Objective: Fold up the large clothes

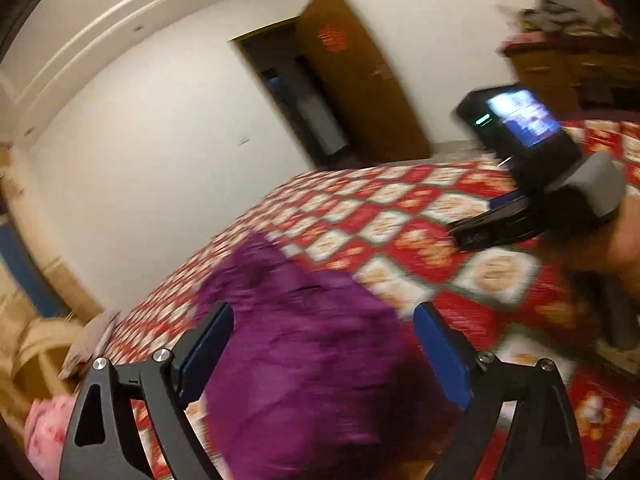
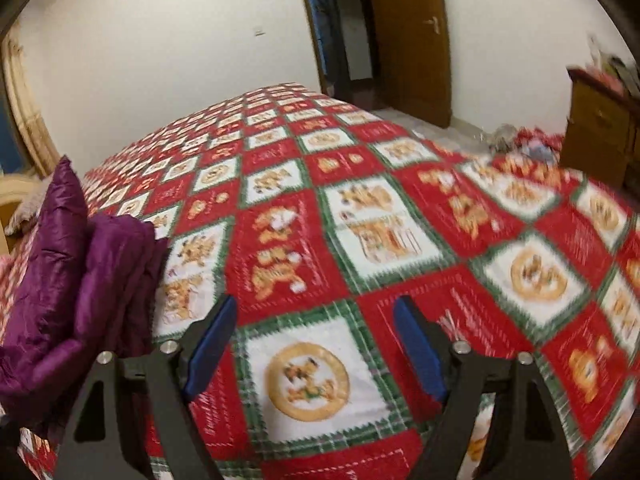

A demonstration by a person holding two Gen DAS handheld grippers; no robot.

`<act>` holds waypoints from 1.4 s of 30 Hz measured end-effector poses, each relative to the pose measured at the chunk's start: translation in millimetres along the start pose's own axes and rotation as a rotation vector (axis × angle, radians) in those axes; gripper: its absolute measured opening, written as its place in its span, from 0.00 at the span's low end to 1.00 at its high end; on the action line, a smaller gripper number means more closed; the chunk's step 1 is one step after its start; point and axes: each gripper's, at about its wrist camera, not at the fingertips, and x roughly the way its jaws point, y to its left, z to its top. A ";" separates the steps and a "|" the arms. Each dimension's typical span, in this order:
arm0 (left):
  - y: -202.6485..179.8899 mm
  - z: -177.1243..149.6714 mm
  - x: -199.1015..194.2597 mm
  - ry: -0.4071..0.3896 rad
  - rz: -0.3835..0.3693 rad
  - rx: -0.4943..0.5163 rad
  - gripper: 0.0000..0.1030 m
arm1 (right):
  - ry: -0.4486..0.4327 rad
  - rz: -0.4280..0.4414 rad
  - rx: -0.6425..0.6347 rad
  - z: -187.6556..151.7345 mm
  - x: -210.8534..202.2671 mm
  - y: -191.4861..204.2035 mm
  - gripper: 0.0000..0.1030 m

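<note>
A purple padded garment [image 1: 304,360] lies bunched on the bed with the red, white and green patterned cover [image 1: 420,216]. My left gripper [image 1: 324,320] is open, its blue pads on either side above the garment, not gripping it. In the right wrist view the garment [image 2: 76,280] sits folded in a heap at the left edge. My right gripper [image 2: 314,312] is open and empty over the bedcover [image 2: 360,220], to the right of the garment. The right gripper also shows in the left wrist view [image 1: 454,228], held above the bed at the right.
A white wall and an open brown door [image 2: 408,40] stand beyond the bed. A wooden cabinet [image 2: 600,136] with clutter on top is at the right. A pink patterned item [image 1: 48,428] and a wooden headboard [image 1: 24,344] lie at the left.
</note>
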 end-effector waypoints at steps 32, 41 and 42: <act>68.8 -52.8 130.2 0.417 0.292 -0.500 0.90 | 0.043 0.040 -0.112 31.8 77.2 167.5 0.32; 67.4 -65.0 140.9 0.430 0.263 -0.543 0.92 | 0.035 0.062 -0.095 23.8 88.7 163.4 0.32; 66.6 -65.4 142.3 0.435 0.263 -0.541 0.92 | 0.038 0.065 -0.093 23.7 89.9 162.8 0.32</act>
